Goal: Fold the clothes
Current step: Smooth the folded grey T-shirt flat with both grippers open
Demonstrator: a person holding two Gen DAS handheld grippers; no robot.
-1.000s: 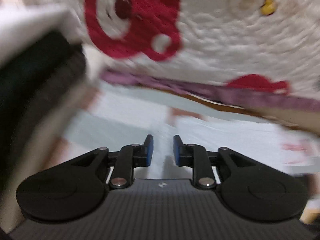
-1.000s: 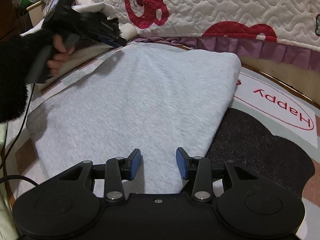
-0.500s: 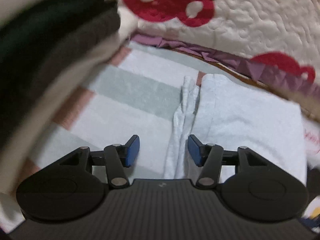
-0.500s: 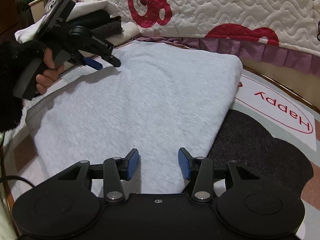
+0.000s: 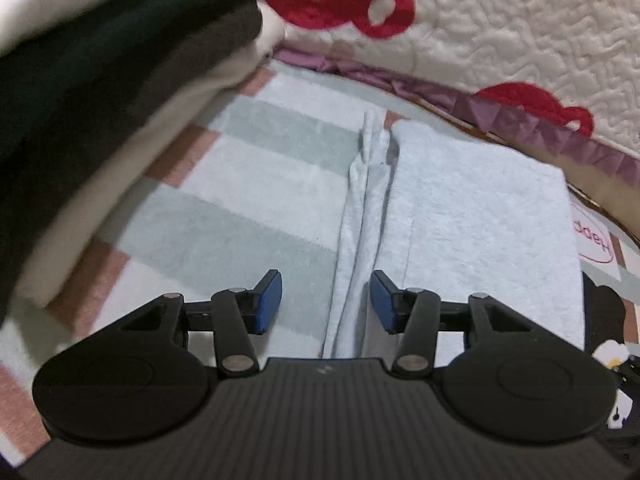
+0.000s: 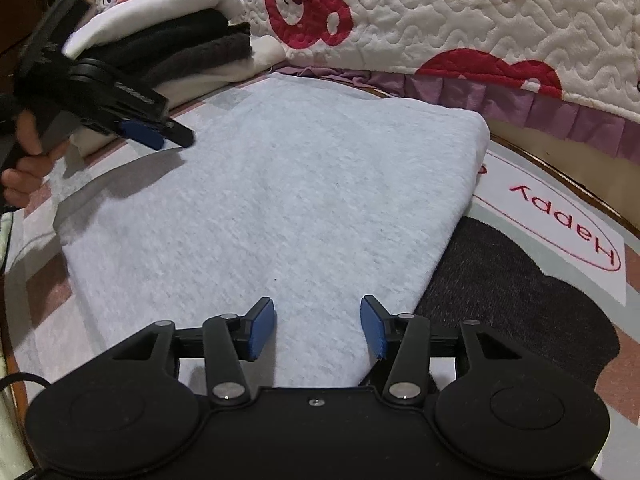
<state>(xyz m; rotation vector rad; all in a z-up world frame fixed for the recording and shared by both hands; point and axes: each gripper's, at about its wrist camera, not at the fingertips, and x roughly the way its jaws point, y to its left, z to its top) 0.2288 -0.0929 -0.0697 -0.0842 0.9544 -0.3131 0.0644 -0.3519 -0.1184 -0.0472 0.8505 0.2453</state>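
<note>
A light grey garment (image 6: 280, 216) lies folded flat on a patterned rug (image 6: 560, 216). In the left wrist view the same garment (image 5: 480, 216) shows a narrow rumpled strip (image 5: 360, 240) along its left edge. My left gripper (image 5: 326, 302) is open, hovering low with that strip between its blue pads, not touching. From the right wrist view the left gripper (image 6: 160, 136) hangs over the garment's far left edge, held by a hand (image 6: 24, 168). My right gripper (image 6: 318, 330) is open above the garment's near edge, holding nothing.
A stack of folded clothes (image 6: 180, 48) in white, black and dark grey sits at the far left, also close on the left in the left wrist view as the stack (image 5: 100, 92). A quilted cover with red bears (image 6: 440, 24) rises behind the rug.
The left gripper swung down from the quilt toward the garment's left edge and its jaws widened. The right gripper stayed nearly still over the near edge.
</note>
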